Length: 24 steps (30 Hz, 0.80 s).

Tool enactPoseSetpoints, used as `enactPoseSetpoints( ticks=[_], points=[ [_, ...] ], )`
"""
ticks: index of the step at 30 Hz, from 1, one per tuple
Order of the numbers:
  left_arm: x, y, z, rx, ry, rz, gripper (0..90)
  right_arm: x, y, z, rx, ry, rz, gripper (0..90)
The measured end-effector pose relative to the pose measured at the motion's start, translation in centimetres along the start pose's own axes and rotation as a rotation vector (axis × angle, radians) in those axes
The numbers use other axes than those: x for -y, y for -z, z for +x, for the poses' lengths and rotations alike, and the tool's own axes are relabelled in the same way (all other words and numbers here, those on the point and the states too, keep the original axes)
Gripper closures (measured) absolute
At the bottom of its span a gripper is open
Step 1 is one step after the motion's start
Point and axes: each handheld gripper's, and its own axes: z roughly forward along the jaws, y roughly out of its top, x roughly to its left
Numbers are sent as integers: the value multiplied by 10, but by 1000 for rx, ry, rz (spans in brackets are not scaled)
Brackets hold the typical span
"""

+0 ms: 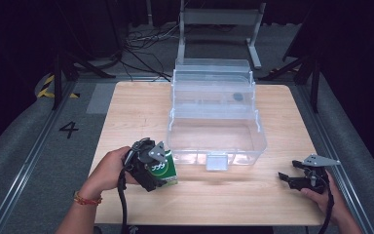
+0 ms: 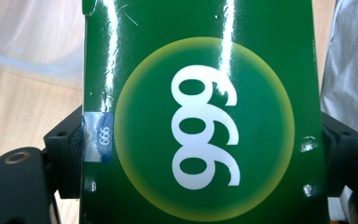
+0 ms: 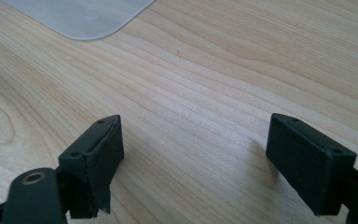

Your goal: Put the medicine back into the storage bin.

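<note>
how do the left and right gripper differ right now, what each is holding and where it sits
The left gripper is shut on the green box, fingers pressed against its sides; the right gripper is open with bare wooden table between its fingers. The left sits close to the clear plastic bin, at its front left corner; the right sits apart from it, near the table's right edge. Both are held in a hand over the table's near side.

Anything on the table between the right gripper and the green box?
No: in the high view, bare wooden table runs from the right gripper to the green box, which the left gripper clamps.
</note>
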Motion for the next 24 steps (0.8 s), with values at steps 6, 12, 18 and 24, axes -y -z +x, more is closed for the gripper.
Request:
enactPoseSetpoints(
  ticks=[6, 12, 18, 24],
  points=[
    [-11, 15, 2, -9, -10, -22, 161, 0, 0, 0, 0, 0, 1, 192],
    [-24, 24, 8, -7, -30, -20, 161, 0, 1, 0, 0, 1, 0, 192],
    [-38, 27, 20, 0, -52, -20, 161, 1, 1, 0, 0, 1, 0, 192],
    [-58, 28, 34, -3, -74, -1, 160, 1, 1, 0, 0, 1, 0, 192]
  ],
)
